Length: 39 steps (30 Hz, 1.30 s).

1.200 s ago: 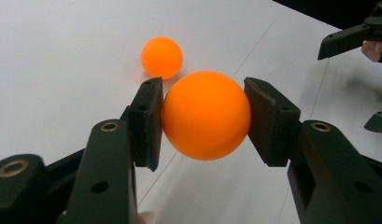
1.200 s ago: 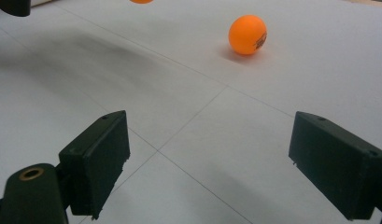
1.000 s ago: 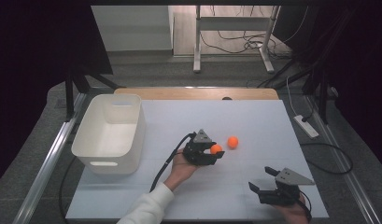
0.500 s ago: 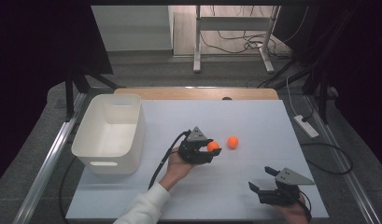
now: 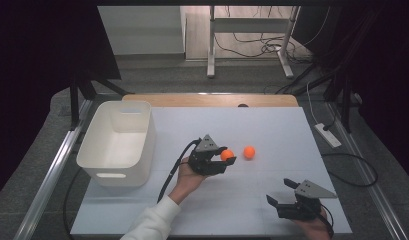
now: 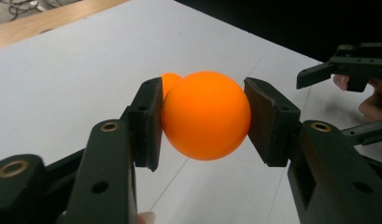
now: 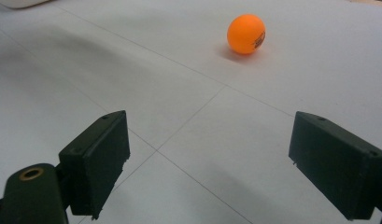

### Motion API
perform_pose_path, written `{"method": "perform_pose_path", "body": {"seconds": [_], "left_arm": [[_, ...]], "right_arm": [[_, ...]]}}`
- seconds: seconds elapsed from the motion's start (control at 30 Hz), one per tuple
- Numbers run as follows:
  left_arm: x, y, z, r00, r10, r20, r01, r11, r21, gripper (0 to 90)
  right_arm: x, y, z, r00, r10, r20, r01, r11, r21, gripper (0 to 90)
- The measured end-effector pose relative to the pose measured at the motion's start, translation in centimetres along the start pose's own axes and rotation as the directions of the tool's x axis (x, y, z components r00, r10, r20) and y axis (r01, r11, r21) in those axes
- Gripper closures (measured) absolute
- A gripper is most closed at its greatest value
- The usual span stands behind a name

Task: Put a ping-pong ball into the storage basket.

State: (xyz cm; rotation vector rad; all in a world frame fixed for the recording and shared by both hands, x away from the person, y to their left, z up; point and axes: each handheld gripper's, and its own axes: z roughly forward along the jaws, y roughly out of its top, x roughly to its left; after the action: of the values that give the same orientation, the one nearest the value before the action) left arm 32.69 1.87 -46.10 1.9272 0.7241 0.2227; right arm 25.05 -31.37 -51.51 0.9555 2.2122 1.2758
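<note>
1. White bin sits at the table's left side, well apart from both of your grippers.
2. Your left gripper is near the middle of the table, its cable trailing back past your hand and white sleeve.
3. Its jaws are clenched on the ball: in the left gripper view both pads press against the ball's sides, and it hangs above the table.
4. Just to the right lies the second ball, resting on the table, apart from the held one. In the left gripper view it peeks out behind the held one.
5. Your right gripper is at the near right edge, low over the table.
6. Its jaws are released, standing wide with nothing between them; the right gripper view shows the second ball lying well ahead of them on the table.
</note>
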Motion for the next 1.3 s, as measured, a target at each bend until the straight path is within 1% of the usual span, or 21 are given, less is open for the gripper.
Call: {"method": "perform_pose_path", "body": {"seconds": [0.37,0.57,0.83,0.9,1.0,1.3], "left_arm": [[0.4,0.4,-1.2,0.9999,-0.012,-0.003,0.012,0.9992,-0.037,50.1],[0.6,0.7,-1.9,0.9998,-0.018,-0.008,0.017,0.9981,-0.059,50.1],[0.7,1.1,-3.0,0.9998,-0.014,-0.015,0.012,0.9957,-0.092,50.1],[0.7,1.2,-3.2,0.9998,-0.012,-0.018,0.010,0.9954,-0.095,50.1],[0.7,1.4,-3.6,0.9995,0.004,-0.032,-0.007,0.9959,-0.090,50.1],[0.8,1.4,-4.4,0.9992,-0.003,-0.041,-0.001,0.9940,-0.110,50.1]], "right_arm": [[0.0,0.0,0.0,1.0000,-0.003,0.006,0.003,1.000,0.009,12.4],[0.0,0.0,0.0,1.0000,-0.001,0.002,0.001,1.000,0.004,12.4],[0.0,0.0,0.0,1.0000,-0.002,0.004,0.002,1.000,0.007,12.4],[0.0,0.0,0.1,1.0000,-0.002,0.004,0.002,1.000,0.006,12.3],[0.0,0.0,0.0,1.0000,-0.002,0.003,0.002,1.000,0.004,12.4],[0.0,0.0,0.1,1.0000,-0.002,0.004,0.002,1.000,0.005,12.3]]}}
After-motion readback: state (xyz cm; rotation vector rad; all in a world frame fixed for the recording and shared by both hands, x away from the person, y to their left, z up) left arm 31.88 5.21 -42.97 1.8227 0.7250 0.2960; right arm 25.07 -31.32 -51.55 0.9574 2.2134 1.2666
